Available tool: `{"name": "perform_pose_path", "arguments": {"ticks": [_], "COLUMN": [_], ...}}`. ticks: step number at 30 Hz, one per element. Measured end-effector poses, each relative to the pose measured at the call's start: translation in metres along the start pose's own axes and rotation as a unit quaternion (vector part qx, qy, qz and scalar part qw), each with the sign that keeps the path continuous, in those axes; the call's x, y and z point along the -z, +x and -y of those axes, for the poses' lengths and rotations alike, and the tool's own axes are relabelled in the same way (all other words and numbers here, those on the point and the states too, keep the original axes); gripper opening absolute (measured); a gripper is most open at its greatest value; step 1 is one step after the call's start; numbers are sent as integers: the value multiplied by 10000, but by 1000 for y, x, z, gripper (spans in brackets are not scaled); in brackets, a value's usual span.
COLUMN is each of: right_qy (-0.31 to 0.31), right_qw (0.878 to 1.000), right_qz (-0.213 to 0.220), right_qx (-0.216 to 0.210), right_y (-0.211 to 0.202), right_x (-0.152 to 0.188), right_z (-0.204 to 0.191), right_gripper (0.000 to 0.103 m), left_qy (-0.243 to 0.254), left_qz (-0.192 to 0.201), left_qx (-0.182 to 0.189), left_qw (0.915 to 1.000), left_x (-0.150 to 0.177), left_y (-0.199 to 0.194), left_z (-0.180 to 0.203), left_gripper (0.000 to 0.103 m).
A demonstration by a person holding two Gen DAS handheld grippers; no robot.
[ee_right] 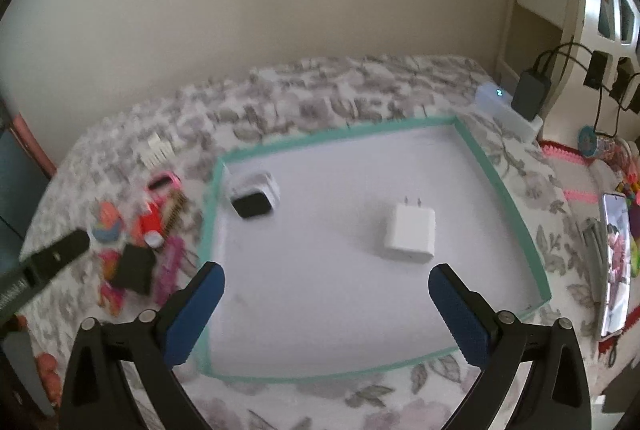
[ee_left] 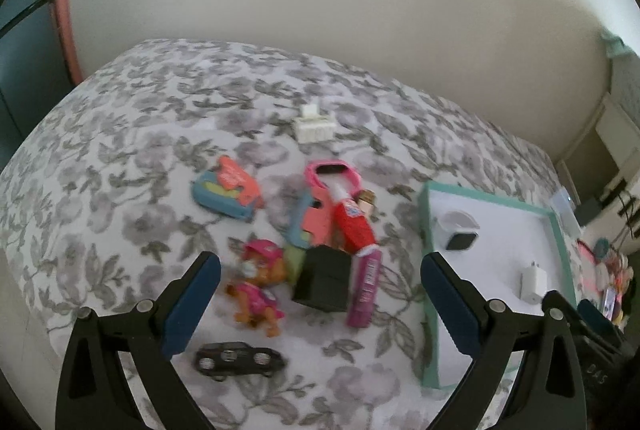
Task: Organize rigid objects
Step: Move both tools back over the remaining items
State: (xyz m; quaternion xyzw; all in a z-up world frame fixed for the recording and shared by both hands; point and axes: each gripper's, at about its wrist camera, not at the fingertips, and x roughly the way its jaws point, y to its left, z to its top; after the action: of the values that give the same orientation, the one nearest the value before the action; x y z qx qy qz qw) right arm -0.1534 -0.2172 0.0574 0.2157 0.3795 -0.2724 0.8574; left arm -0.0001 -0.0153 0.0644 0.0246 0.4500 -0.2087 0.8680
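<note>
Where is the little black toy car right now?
In the left wrist view, the black toy car lies on the flowery bedspread, just below the pink puppy figure.

Print on the red tube (ee_left: 354,222) and purple tube (ee_left: 366,290) is too blurred to read. No other lettering is legible.

Black gripper (ee_left: 320,294) frames, blue pads, silver screws.

Left claw (ee_left: 320,304) spread wide above black box (ee_left: 323,280), toy pup (ee_left: 258,286).
</note>
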Motion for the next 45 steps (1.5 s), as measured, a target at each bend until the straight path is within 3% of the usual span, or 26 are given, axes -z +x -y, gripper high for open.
{"name": "perform_pose_path", "arguments": {"ticks": [4,10,16,26,38,45], "right_qy": [-160,-188,-601,-1233,-1762,-1887], "right_qw": [9998,9984,9950,9807,9641,9587], "right_qz": [109,-50,-342,-1005,-1365,-1521], "right_qx": [-28,-528,-716,-1139,-1446,-1488], "right_y": [-5,0,13,42,55,64], "right_x": [-5,-3,10,45,78,91], "right_z": [-16,-44,-87,-154,-204,-219], "right_gripper": [103,103,103,103,103,103], "left_qy": [-236,-629,-1255,-1847,-2413,-2567], "left_qz": [-33,-417,-1110,-1650,-1834,-1867], "left_qx": [-102,-571,-779,-1234,-1768,-1788], "left_qw": [9997,9955,9828,9610,9364,9313], "left_x": [-5,-3,11,39,63,75], "left_y": [-5,-1,23,46,45,42], "left_z": [-22,-64,-108,-141,-180,-195], "left_gripper": [100,100,100,100,100,100]}}
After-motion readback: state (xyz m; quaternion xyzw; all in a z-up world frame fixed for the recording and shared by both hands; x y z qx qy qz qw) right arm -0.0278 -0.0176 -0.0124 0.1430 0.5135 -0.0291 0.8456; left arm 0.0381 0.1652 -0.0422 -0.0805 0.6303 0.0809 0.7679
